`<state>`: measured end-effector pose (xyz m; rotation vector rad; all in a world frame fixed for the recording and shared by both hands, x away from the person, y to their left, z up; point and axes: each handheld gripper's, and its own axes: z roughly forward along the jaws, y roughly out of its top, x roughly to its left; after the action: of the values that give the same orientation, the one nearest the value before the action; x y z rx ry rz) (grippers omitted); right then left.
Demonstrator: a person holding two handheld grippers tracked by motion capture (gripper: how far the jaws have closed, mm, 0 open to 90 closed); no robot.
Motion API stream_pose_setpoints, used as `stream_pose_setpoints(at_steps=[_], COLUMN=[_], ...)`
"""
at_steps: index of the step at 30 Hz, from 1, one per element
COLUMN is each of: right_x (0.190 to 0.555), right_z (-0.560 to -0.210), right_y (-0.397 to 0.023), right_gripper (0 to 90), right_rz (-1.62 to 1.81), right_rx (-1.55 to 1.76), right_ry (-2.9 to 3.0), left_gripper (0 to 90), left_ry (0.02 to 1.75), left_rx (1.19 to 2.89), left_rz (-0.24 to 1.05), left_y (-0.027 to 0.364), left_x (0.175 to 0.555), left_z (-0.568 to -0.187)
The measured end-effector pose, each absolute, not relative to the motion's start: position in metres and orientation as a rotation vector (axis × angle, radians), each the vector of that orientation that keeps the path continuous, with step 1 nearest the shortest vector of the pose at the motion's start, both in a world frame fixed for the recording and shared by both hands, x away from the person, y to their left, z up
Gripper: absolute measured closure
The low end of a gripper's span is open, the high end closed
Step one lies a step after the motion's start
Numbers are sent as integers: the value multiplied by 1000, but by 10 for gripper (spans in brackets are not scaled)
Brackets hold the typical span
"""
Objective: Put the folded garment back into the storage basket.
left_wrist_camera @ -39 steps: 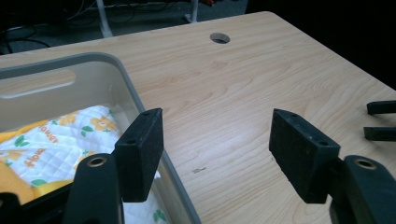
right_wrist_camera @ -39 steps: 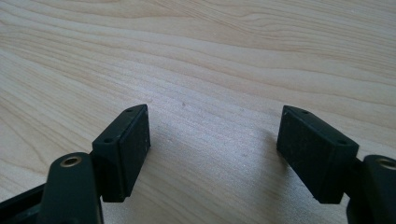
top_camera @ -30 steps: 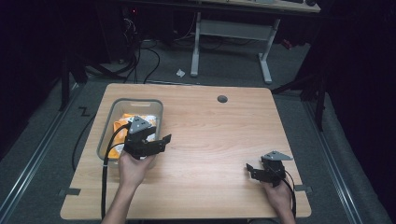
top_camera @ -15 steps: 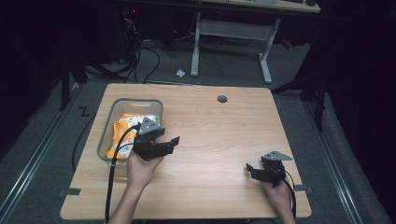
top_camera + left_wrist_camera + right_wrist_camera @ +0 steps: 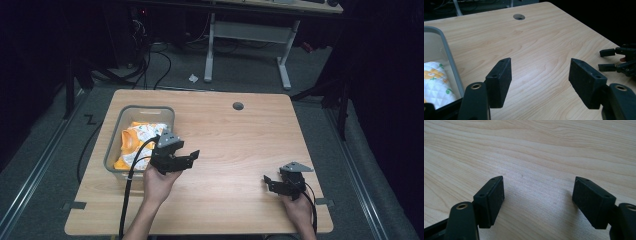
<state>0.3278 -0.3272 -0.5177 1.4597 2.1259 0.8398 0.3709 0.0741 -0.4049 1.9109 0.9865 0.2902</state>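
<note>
Left gripper (image 5: 192, 156), jaws apart, empty, beside bin (image 5: 114, 150) holding orange-and-white cloth (image 5: 136, 142); right gripper (image 5: 269, 182) likewise spread, low over table (image 5: 235, 140).

a: left gripper (image 5: 192, 157) showing matte black, blocky pads (image 5: 499, 81) with small screw holes, brass rivets at the knuckles.
b: right gripper (image 5: 268, 181) carrying a grey three-cornered plate; black cables trailing from both. forearms bare, no sleeves.

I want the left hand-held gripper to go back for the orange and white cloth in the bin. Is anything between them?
Only the bin's near wall. The left hand-held gripper, jaws open and empty, sits just outside the bin on its right side. The cloth lies uncovered inside, so reaching over the rim looks free.
</note>
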Motion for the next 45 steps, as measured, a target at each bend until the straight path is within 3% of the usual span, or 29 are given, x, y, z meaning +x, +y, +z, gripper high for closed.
stream_pose_setpoints(at_steps=[45], right_x=[328], right_z=[-518], right_y=[-327], right_gripper=[261], right_rz=[840], right_rx=[1460], right_ry=[2125], left_gripper=[356], left_ry=[984], left_rx=[2006], left_rz=[213], left_y=[32], left_x=[360], left_z=[-468])
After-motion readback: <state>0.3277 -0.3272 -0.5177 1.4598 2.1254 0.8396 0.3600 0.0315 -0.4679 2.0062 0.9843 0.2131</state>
